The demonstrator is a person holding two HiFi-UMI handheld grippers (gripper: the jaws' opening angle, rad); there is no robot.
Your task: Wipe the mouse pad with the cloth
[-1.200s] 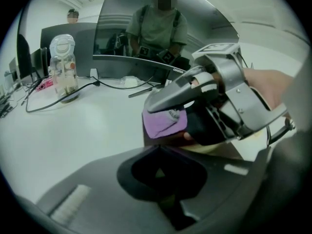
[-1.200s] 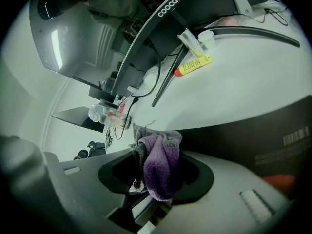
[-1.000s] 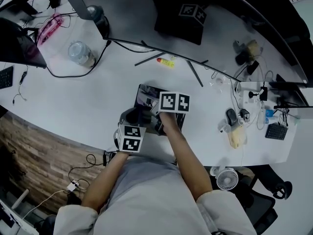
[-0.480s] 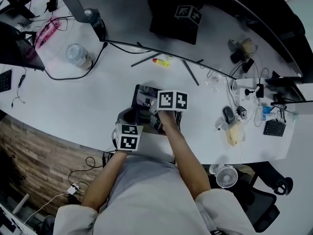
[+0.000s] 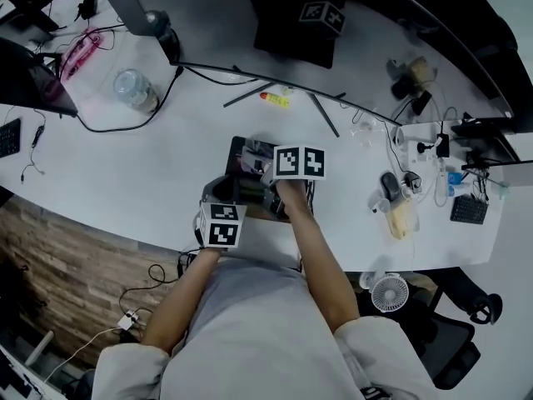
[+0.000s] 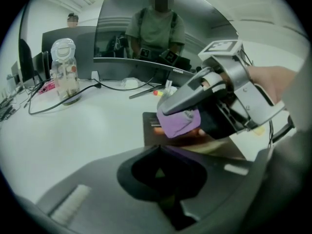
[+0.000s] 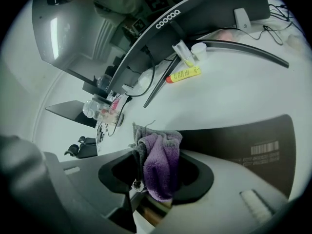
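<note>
A dark mouse pad (image 5: 247, 155) lies near the white desk's front edge; it also shows as the mouse pad (image 7: 243, 135) and the mouse pad (image 6: 150, 126) in the gripper views. My right gripper (image 5: 265, 176) is over the pad, shut on a purple and grey cloth (image 7: 158, 165). In the left gripper view the cloth (image 6: 179, 122) sits at the right gripper's tip, just above the pad. My left gripper (image 5: 223, 194) is at the pad's near left edge. Its jaws (image 6: 163, 179) are together with nothing seen between them.
A clear water bottle (image 5: 136, 90) and black cables lie at the far left. A yellow tube (image 5: 275, 100) lies by the curved monitor stand behind the pad. A mouse (image 5: 391, 186) and small clutter sit at the right; a black bag (image 5: 296, 23) is at the back.
My right gripper with the cloth has shifted slightly right and away over the pad. The left gripper has stayed at the pad's near left edge.
</note>
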